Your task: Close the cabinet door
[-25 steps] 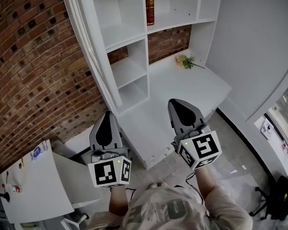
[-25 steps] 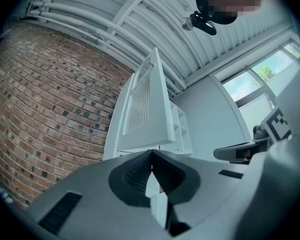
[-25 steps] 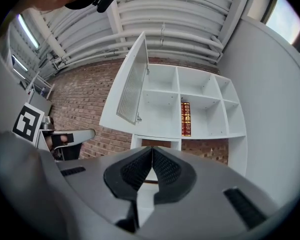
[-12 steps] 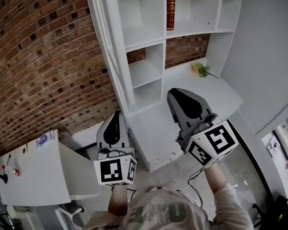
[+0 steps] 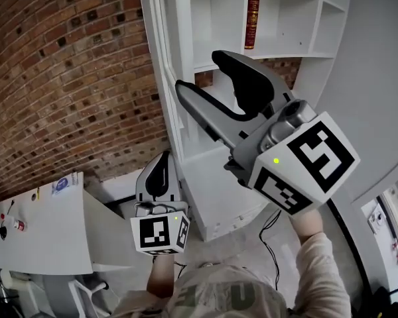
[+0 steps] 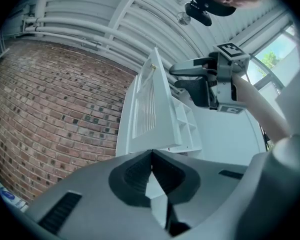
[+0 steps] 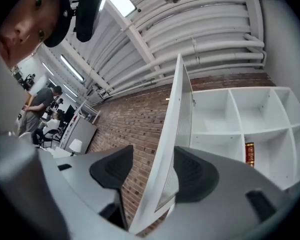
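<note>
The white cabinet door (image 5: pixel 164 78) stands open, edge-on against the shelf unit (image 5: pixel 219 25). My right gripper (image 5: pixel 200 71) is raised in front of the shelves, just right of the door's edge, and its jaws are opening. In the right gripper view the door (image 7: pixel 174 134) lines up in the gap of the right gripper (image 7: pixel 152 165), and neither pad presses on it. My left gripper (image 5: pixel 160 175) hangs low beside the door's bottom, shut and empty. In the left gripper view the left gripper (image 6: pixel 151 156) points up at the door (image 6: pixel 149 109) and the right gripper (image 6: pixel 210 81).
A brick wall (image 5: pixel 66 78) runs behind the open door on the left. A red book (image 5: pixel 252 15) stands on a shelf. A white desk (image 5: pixel 40 234) with small items sits at the lower left. The shelf unit's white base (image 5: pixel 219 197) juts out below.
My right gripper has risen well up in front of the shelves and its jaws have gone from shut to wide apart. The left gripper has stayed put.
</note>
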Motion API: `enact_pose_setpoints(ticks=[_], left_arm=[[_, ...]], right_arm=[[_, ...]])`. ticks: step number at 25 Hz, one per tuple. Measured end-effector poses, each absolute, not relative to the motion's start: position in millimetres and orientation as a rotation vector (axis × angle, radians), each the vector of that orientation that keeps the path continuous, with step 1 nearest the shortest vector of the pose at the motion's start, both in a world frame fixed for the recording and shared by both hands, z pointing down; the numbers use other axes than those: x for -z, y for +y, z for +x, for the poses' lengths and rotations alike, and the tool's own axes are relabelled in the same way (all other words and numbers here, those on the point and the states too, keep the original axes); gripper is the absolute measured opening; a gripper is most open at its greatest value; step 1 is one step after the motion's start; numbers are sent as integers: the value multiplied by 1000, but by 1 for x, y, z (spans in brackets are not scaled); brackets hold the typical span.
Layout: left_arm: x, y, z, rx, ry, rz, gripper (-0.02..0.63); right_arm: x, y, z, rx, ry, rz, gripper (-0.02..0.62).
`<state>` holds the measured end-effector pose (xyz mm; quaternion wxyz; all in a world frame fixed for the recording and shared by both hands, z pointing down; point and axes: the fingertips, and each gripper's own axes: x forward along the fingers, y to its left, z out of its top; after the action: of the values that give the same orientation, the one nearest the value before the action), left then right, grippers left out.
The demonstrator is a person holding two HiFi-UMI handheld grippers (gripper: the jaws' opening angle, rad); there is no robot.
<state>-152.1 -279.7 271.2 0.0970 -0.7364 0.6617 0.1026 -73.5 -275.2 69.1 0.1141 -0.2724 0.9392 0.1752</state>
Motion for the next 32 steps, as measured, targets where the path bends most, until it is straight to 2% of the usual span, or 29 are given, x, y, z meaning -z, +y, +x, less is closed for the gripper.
enact_pose_setpoints(ticks=[5,8,12,15,26,32], left_arm=[[-272,-279,-154,-296,1963,-2168,12],[-271,-278,-155,-293,1962,-2167,12],[-270,-278,-155,-296,1958,-2168,12],[-272,-279,-154,-293,1956,-2172,12],[-273,-285,-156,-294,1960,-2183,12],[-271,-288,-155,-290,1947,-2185,12]], right_arm=[[-65,-280,-84,-519,2733,-828,252],[-67,-283,-86,-536,2723,-869,214],[-68,-287,-90,-537,2728,-880,208],[-70,-291,-90,-541,2721,-904,172],[-72,-298,-93,-588,2712,-947,104],[-73,-298,-91,-590,2713,-945,102]])
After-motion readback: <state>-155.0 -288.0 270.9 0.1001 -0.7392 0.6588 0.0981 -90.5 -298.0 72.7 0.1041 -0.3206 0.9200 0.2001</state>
